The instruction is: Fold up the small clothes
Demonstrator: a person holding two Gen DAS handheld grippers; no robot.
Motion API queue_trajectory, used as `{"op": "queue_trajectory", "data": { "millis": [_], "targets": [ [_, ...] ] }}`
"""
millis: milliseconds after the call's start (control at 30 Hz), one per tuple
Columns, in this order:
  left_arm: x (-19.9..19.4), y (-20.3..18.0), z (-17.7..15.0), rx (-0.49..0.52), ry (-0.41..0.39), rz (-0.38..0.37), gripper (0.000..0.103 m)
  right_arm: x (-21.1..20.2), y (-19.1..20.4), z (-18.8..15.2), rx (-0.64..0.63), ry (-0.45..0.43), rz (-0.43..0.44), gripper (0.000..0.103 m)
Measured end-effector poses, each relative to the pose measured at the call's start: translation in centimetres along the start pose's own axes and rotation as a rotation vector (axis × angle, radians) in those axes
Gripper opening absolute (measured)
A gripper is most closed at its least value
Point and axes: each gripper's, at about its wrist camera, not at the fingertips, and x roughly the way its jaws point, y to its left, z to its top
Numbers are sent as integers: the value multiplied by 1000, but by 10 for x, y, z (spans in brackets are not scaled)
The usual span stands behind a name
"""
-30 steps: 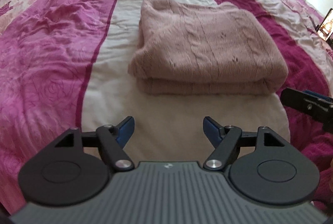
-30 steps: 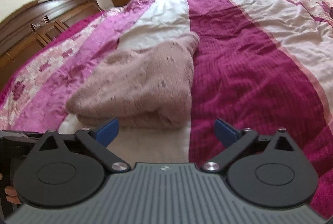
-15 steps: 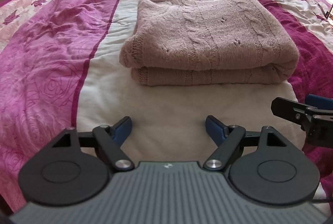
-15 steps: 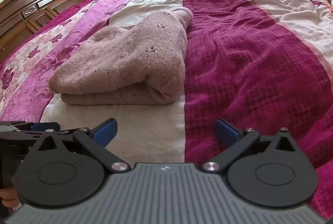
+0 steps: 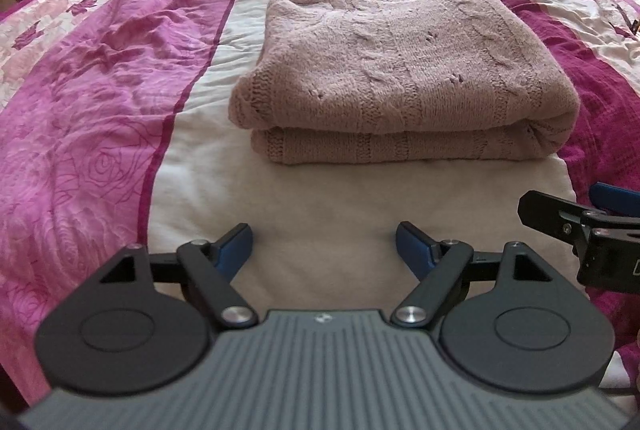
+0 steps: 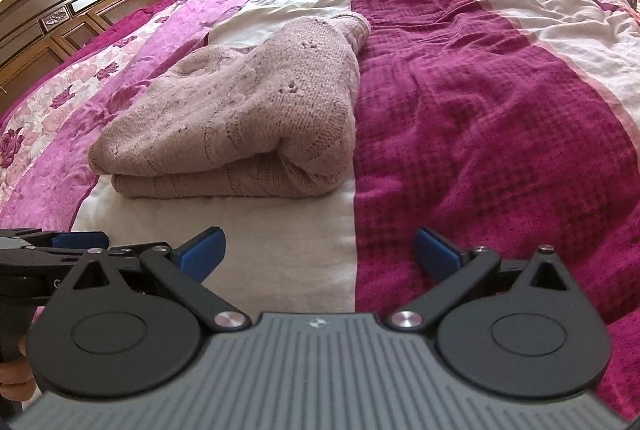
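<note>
The left tongs [image 5: 324, 244] hang wide apart and hold nothing, over the cream stripe of the bed [image 5: 100, 118] near its close edge; the right tongs [image 6: 318, 250] gape just as wide, also holding nothing, over the seam between the cream stripe and the dark magenta one; each pair shows at the edge of the other's view; beyond them, apart from both, the pink knitted sweater [image 5: 400, 78] lies folded in a thick two-layer stack on the cream stripe, its right side touching the magenta band; a wooden headboard [image 6: 76, 6] stands at the far left edge.
</note>
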Motion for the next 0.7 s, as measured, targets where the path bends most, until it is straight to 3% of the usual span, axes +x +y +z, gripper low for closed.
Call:
{"op": "queue_trajectory", "data": {
  "millis": [700],
  "targets": [
    [0,0,-1,-3,-2,0,80,1,0,-1,-3,0,-1,103]
  ]
}}
